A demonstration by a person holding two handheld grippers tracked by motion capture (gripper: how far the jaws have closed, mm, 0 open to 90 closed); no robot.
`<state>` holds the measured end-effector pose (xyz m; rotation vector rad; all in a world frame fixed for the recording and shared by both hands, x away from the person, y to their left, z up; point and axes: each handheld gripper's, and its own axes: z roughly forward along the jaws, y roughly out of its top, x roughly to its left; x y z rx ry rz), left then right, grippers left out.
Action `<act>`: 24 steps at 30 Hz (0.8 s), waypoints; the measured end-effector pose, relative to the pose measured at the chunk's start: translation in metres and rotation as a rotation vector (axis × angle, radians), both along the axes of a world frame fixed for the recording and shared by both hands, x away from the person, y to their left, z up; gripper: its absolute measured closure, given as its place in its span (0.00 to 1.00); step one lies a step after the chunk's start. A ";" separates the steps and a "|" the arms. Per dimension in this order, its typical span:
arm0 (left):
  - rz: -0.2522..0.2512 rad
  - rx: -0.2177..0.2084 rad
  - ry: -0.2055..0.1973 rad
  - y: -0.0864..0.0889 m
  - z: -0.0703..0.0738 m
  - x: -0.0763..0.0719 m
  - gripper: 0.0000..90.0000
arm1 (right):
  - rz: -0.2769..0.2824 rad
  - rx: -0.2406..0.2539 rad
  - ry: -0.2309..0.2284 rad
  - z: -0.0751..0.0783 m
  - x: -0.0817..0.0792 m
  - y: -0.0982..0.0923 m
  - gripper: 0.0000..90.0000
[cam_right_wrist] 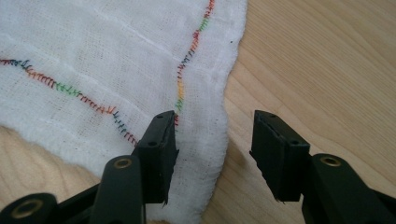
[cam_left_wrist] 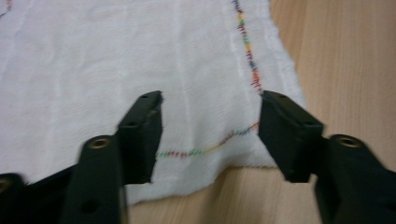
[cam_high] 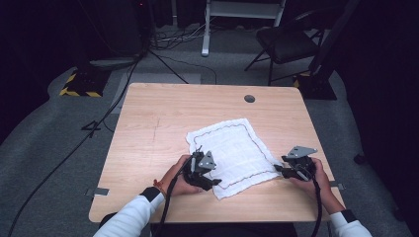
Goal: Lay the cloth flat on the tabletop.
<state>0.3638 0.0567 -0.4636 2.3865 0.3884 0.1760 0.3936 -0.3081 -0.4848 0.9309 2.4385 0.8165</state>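
Observation:
A white cloth [cam_high: 232,150] with a multicoloured stitched border lies flat on the wooden table [cam_high: 163,128]. My left gripper [cam_high: 201,168] hovers over the cloth's near left corner [cam_left_wrist: 219,140], jaws open and straddling that corner. My right gripper [cam_high: 291,168] is at the cloth's near right corner [cam_right_wrist: 196,140], jaws open: one finger [cam_right_wrist: 159,149] is over the cloth edge, the other finger [cam_right_wrist: 278,154] over bare wood. Nothing is gripped by either one.
A round grey grommet [cam_high: 249,98] sits near the table's far edge. Beyond the table stand a black folding chair [cam_high: 286,42], a white stand leg [cam_high: 205,29] and cables on the grey carpet [cam_high: 74,143].

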 end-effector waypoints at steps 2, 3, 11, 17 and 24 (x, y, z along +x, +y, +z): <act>0.009 0.021 0.004 -0.007 -0.004 -0.001 0.37 | -0.003 0.005 0.006 0.000 0.000 -0.001 0.55; 0.016 0.031 0.012 -0.009 -0.006 -0.001 0.38 | -0.003 0.009 0.007 0.000 0.000 -0.001 0.55; -0.040 0.084 0.046 -0.010 -0.020 -0.006 0.74 | 0.005 -0.015 -0.005 0.000 -0.008 -0.001 0.59; -0.043 0.102 0.050 -0.002 -0.019 -0.004 0.90 | 0.020 -0.002 0.009 0.001 -0.014 -0.005 0.65; -0.040 0.090 0.058 0.020 -0.019 -0.009 0.92 | 0.090 0.019 0.045 0.001 -0.029 0.006 0.80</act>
